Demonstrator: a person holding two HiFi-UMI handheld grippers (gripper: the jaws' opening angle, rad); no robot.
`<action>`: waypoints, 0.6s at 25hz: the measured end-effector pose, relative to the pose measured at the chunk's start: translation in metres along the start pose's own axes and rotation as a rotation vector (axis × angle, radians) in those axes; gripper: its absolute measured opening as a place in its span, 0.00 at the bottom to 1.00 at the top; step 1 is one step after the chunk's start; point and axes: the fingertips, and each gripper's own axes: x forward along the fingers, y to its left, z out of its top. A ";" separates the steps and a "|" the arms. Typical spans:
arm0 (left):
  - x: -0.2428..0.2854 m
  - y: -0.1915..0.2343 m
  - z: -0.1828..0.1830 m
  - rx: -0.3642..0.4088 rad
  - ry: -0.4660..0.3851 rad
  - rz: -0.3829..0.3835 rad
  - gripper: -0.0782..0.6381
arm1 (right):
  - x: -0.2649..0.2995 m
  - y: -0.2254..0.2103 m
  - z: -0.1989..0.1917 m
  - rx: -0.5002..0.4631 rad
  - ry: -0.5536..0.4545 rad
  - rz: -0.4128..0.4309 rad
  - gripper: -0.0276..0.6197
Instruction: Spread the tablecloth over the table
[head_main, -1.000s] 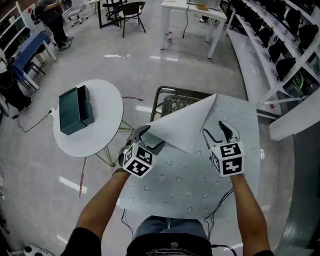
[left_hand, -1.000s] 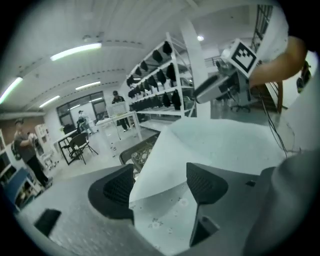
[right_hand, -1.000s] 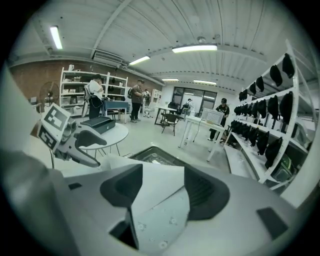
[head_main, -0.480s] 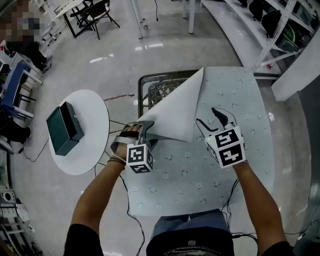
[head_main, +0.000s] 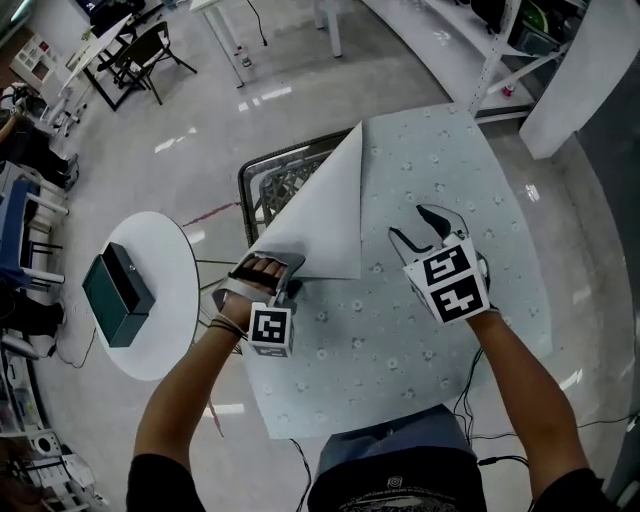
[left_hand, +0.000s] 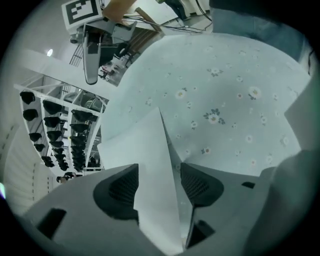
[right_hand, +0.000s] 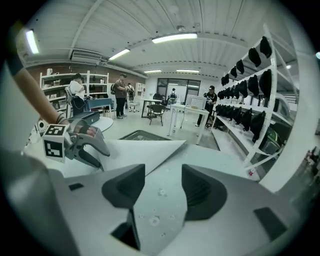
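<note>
A pale blue flowered tablecloth (head_main: 400, 340) covers the table. Its far left corner is folded back as a plain triangular flap (head_main: 320, 220). My left gripper (head_main: 288, 278) is at the flap's near left corner. In the left gripper view the flap's edge (left_hand: 155, 165) stands between the jaws of the left gripper (left_hand: 157, 186). Those jaws have just been closing, and a gap still shows beside the right pad. My right gripper (head_main: 410, 225) hovers over the cloth just right of the flap. Its jaws have also just been closing a little, with nothing between them and cloth (right_hand: 160, 200) below.
A dark wire-mesh chair (head_main: 280, 185) shows where the corner is turned back. A round white table (head_main: 165, 260) with a green box (head_main: 115, 295) stands to the left. White shelving (right_hand: 260, 100) with dark helmets runs along the right. People stand far back in the room.
My left gripper has rolled and sunk onto the flap's near corner, so the cloth edge now sits between its jaws. My right gripper has come down closer to the cloth.
</note>
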 end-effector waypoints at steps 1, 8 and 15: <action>0.000 0.001 -0.001 0.012 0.009 0.001 0.47 | -0.001 -0.002 -0.002 0.005 0.003 -0.001 0.40; 0.001 0.001 -0.003 0.030 0.028 0.023 0.31 | 0.000 -0.007 -0.019 0.032 0.029 -0.012 0.39; -0.007 0.005 0.003 -0.091 -0.012 0.019 0.14 | -0.007 -0.014 -0.025 0.042 0.041 -0.015 0.39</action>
